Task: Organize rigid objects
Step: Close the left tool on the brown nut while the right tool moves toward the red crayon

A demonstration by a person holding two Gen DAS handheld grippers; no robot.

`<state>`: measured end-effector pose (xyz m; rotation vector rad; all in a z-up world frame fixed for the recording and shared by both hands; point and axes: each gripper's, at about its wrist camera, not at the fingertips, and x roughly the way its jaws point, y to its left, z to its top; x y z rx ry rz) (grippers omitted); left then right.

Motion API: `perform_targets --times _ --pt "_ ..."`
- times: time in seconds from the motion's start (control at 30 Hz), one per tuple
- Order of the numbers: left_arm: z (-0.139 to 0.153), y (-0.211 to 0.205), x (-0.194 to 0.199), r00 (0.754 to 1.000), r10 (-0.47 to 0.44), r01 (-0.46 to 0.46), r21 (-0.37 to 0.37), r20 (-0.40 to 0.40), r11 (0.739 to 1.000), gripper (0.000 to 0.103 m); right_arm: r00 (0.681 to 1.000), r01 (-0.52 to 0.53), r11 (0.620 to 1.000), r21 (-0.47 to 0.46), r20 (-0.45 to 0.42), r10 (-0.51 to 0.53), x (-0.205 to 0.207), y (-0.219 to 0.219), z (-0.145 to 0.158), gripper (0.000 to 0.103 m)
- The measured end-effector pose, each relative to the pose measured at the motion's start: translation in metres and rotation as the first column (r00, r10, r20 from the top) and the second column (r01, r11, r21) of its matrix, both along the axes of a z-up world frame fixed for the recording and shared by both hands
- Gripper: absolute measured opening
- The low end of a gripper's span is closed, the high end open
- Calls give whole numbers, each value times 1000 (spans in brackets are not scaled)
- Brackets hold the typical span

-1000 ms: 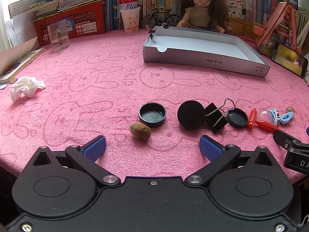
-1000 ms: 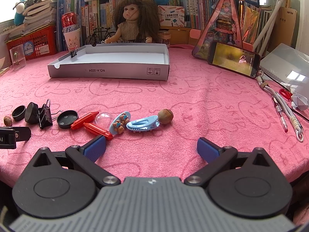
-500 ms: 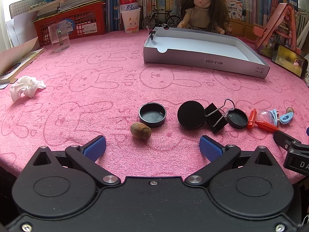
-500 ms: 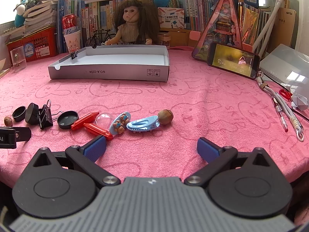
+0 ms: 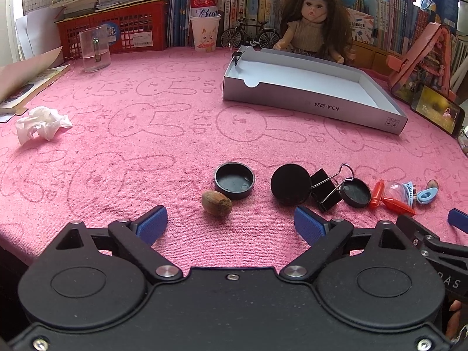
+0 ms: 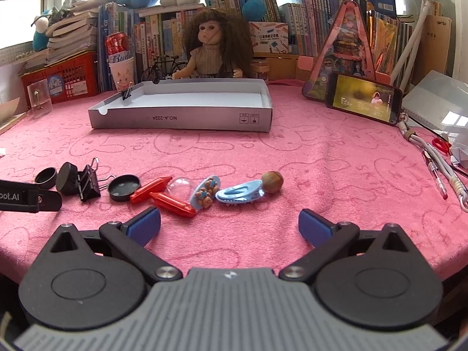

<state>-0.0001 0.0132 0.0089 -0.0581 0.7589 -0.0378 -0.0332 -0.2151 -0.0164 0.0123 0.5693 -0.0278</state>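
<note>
A brown nut [image 5: 216,203] lies on the pink cloth just ahead of my left gripper [image 5: 231,226]. Its jaws are closing, with nothing between the pads. Beyond the nut sit an upturned black cap [image 5: 234,180], a black round lid [image 5: 290,184], a black binder clip [image 5: 326,188] and a smaller black cap [image 5: 356,193]. My right gripper [image 6: 229,225] is open and empty. Ahead of it lie red clips [image 6: 171,204], a bear hair clip [image 6: 206,194], a blue hair clip [image 6: 239,194] and a second nut [image 6: 272,182]. A shallow grey box [image 6: 181,121] stands further back.
A crumpled tissue [image 5: 41,122] and a glass [image 5: 95,48] are at the left. A phone [image 6: 362,102], pens and a cable [image 6: 435,169] occupy the right side. A doll [image 5: 314,20], a red basket and books line the back.
The left gripper's blue pads have drawn a little closer together. The right gripper and the objects on the cloth have stayed where they were.
</note>
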Motion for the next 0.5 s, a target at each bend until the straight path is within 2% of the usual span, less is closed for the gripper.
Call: perform_targets --times 0.13,0.2,0.3,0.4,0.5 --pt "1 4 -2 999 -18 18 2 31 1000 72 998 -47 999 7 31 46 -2 6 3 100" --pt "1 5 -3 999 -26 26 6 42 1000 59 998 -57 998 6 40 57 -3 8 4 98" --pt "0 8 -7 997 -32 30 19 64 999 44 997 -69 996 51 44 67 -5 5 4 87" --pt "-1 10 -8 996 -46 44 24 76 999 39 996 -82 987 137 55 75 -7 1 4 76" --pt "-2 11 -9 995 -50 47 33 85 998 30 994 -105 986 127 51 99 -6 6 3 66"
